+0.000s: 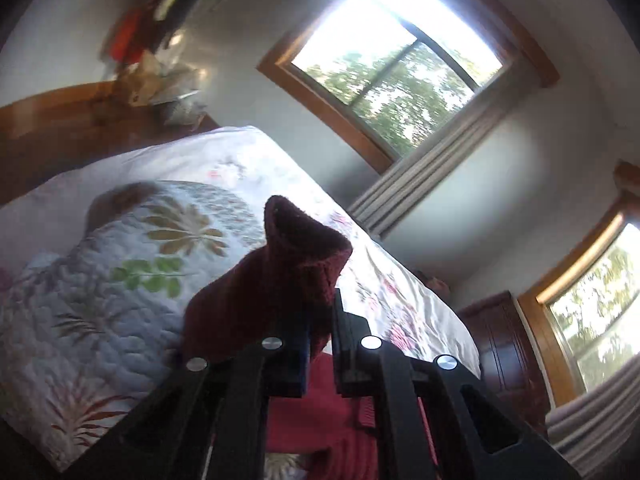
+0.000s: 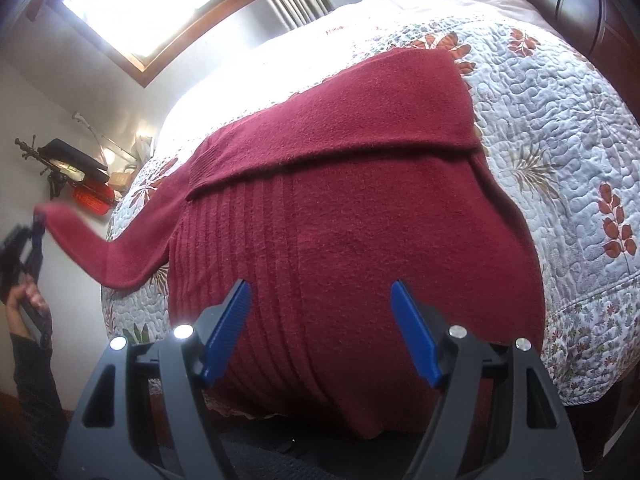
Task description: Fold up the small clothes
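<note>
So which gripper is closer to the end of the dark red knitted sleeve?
Left. The left gripper is shut on the cuff of the dark red knitted sleeve, lifting it. The right gripper hovers open over the sweater's body, away from the cuff.

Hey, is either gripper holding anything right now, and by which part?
The left gripper pinches the red sweater by the end of one sleeve, lifted off the bed. The right gripper is open, holding nothing.

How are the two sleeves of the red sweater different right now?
The far sleeve lies folded flat across the sweater; the near sleeve stretches out sideways off the quilt. The far sleeve is untouched; the near sleeve's cuff is pinched by the left gripper. Both are dark red knit.
</note>
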Tool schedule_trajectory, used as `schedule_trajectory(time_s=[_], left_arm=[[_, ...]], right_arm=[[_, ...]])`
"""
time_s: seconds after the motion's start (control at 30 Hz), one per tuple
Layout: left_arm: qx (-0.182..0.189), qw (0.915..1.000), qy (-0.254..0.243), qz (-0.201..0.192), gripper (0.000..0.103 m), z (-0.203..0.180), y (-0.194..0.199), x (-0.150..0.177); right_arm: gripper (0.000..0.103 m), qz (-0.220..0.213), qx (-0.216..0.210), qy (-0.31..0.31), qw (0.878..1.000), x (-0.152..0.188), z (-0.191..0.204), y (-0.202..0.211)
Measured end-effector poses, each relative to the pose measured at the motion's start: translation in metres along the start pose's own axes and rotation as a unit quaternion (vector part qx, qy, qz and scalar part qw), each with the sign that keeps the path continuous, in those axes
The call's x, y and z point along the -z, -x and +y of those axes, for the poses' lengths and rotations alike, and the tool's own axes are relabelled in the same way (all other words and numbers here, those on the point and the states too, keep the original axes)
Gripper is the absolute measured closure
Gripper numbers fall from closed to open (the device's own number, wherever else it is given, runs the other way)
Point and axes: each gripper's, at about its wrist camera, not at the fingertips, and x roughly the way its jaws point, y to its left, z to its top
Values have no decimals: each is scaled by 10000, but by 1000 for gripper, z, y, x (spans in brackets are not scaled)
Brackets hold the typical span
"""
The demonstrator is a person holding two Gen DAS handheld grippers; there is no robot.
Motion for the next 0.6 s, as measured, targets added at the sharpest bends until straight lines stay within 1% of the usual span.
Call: schedule_trajectory(time_s=[0.07, 0.17, 0.23, 0.3, 0.37, 0.47, 0.57, 0.6], left_arm=[[263, 9989, -272, 275, 95, -38, -29, 14], [544, 9934, -660, 761, 95, -87, -73, 45], [693, 9864, -930, 1167, 95, -115, -103, 73], [802, 9773, -1137, 1597, 95, -140, -131, 102], [841, 9670, -1342, 1996, 95, -160, -157, 132], [809, 9519, -1559, 2511, 95, -178, -192, 175], [643, 9414, -1605, 2897, 95, -184, -219, 207], [587, 9376, -1616, 3021, 95, -187, -226, 214]], right_arm=[[31, -54, -2, -34, 10000, 0, -2, 2], [31, -114, -11, -115, 9999, 0, -10, 7], [31, -143, -11, -188, 9997, 0, -17, 10], [31, -126, -54, -326, 9994, 0, -26, 13], [31, -124, -84, -448, 9989, 0, -34, 16], [30, -196, -60, -500, 9985, -2, -40, 22], [28, -192, -194, -628, 9977, -6, -49, 26], [28, -157, -301, -669, 9972, -8, -51, 25]])
